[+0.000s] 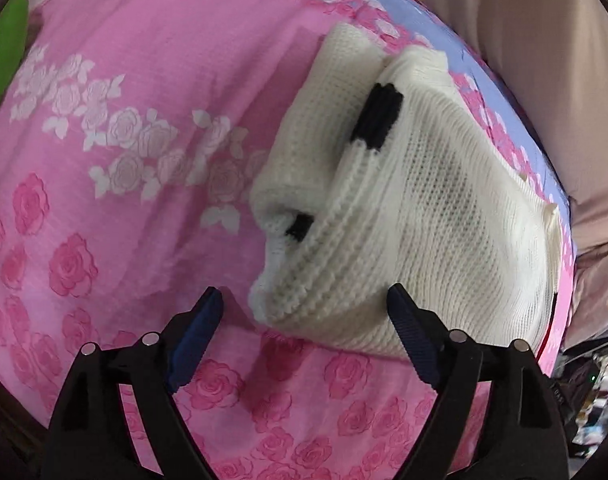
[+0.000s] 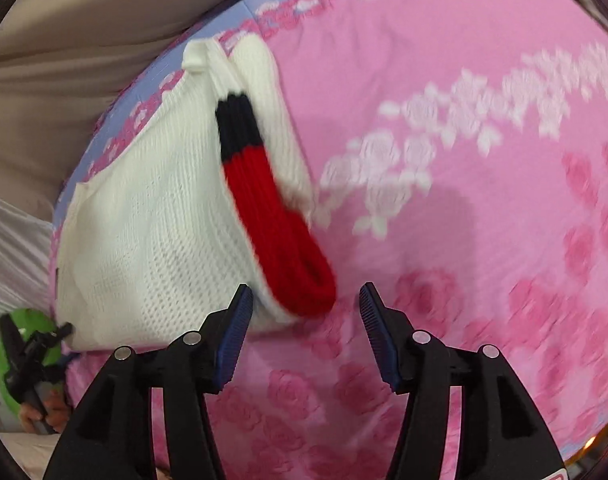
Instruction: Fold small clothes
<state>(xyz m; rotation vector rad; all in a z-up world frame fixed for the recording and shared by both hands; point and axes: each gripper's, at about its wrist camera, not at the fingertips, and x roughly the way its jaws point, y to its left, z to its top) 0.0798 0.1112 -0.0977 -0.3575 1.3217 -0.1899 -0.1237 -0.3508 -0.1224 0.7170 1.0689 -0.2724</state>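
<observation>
Left wrist view: white knit sweater [image 1: 416,216] lies in a folded bundle on the pink rose-print bedsheet [image 1: 104,200], near the sheet's blue border. A black band shows on its ribbed edge.

Left claw [image 1: 304,304] stands wide open, nothing held; the ribbed corner of the sweater sits between the tips, the right-hand tip overlapping the knit, contact uncertain.

Right wrist view: same sweater, red-and-black cuff [image 2: 272,208] lying along its side. Right claw [image 2: 306,300] is about half open and empty; the red cuff end sits just ahead of the gap, the left-hand tip at the sweater's white edge.

Judgement: the bundle looks freshly set down or about to be gripped. To do it well, pinch both near corners evenly, catch every layer, and keep the cuff tucked.
</observation>
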